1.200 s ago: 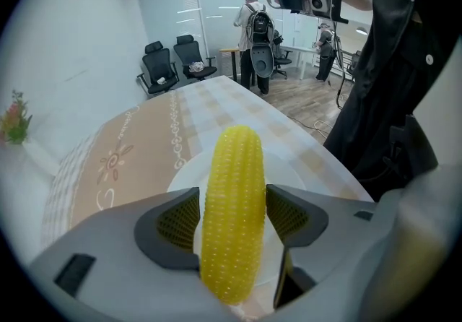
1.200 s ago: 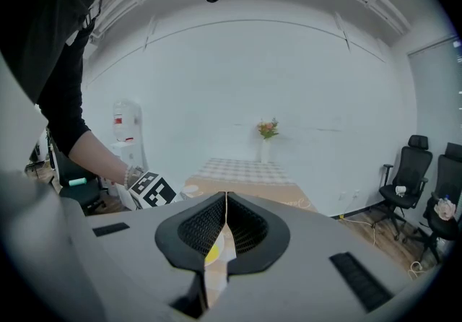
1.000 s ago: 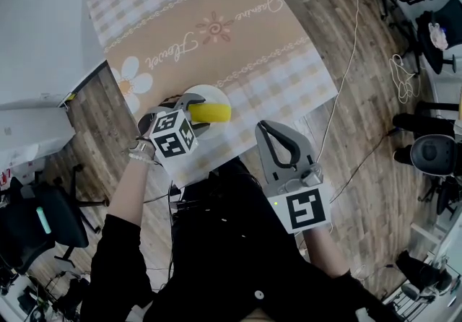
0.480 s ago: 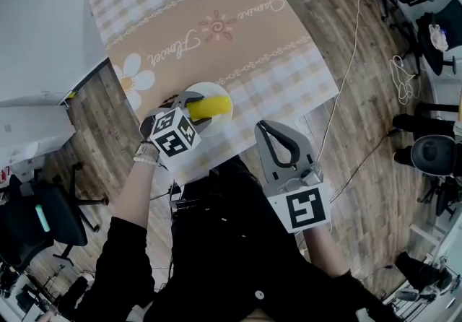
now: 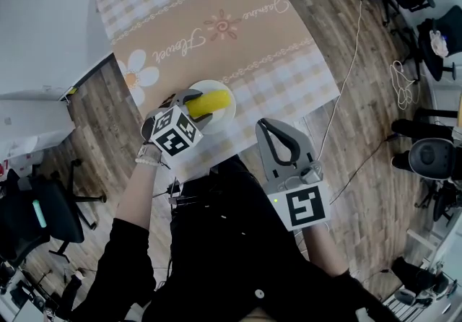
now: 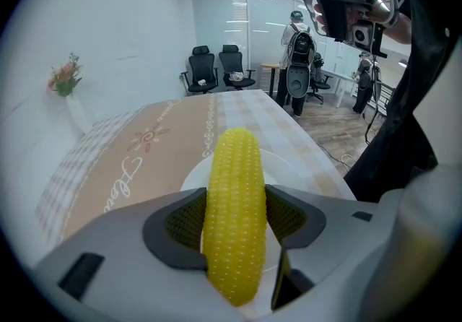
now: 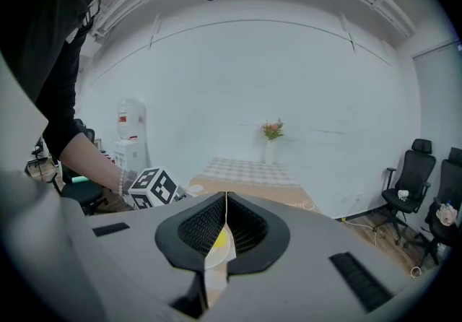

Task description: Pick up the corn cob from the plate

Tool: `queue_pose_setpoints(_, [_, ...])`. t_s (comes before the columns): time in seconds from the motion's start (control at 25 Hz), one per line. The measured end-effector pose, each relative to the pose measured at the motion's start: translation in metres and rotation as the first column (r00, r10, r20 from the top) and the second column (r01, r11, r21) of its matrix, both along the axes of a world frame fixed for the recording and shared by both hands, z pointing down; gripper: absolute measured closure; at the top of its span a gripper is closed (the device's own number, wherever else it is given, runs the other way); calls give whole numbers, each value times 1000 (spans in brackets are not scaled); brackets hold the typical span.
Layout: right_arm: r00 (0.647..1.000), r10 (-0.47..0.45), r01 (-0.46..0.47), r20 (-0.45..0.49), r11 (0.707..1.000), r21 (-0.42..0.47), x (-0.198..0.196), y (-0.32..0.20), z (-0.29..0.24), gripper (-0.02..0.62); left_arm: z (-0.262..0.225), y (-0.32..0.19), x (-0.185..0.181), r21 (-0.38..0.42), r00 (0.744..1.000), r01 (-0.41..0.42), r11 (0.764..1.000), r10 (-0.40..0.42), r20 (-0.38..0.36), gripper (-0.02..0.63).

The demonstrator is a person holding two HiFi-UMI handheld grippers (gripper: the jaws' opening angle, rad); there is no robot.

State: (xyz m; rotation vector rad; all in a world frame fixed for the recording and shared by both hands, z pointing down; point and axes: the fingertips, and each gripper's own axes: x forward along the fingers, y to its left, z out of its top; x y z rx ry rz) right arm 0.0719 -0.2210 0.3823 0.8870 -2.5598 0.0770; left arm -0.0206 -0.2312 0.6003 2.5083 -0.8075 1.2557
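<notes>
Grasp step: left claw [image 5: 193,107] jaws, just closing, pinch corn cob [image 6: 232,198] over plate [image 6: 286,165]; right claw [image 7: 226,201] closed, empty. Next: lift it clear, level.

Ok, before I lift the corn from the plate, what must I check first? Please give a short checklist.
1. Corn between the left gripper jaws: ok. The jaws have just been closing, and the corn stands between them.
2. Both pads on the corn: ok, one lies against each side.
3. Grip near the middle of the corn: not ok, most of it sticks out ahead of the jaws, so it may tip.
4. Corn already off the plate: cannot tell.
5. Right gripper out of the way: ok, jaws together, empty, apart from the plate.
</notes>
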Motion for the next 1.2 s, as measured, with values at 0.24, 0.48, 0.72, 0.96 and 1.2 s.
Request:
queue_pose_setpoints(0.24, [1000,-23,23,18,1000,14,-12,2,-6,554,-24,1,-2,35,997,59,998,-57,-48,348])
queue_pose_setpoints(0.48, [998,-49,48,26,998,42,-24,6,-16,552,-55,1,-8,92,989,120,989,-111,-96,349])
queue_pose_setpoints(0.72, [998,-53,51,29,997,66,-32,9,-25,552,-84,3,-21,159,981,175,972,-157,-117,348])
queue_pose_setpoints(0.96, [998,-51,47,37,994,94,-38,7,-38,553,-120,11,-39,226,968,238,945,-211,-135,350])
queue_pose_setpoints(1.2, [998,-53,49,33,990,130,-43,3,-49,552,-158,20,-52,282,947,308,909,-263,-185,350])
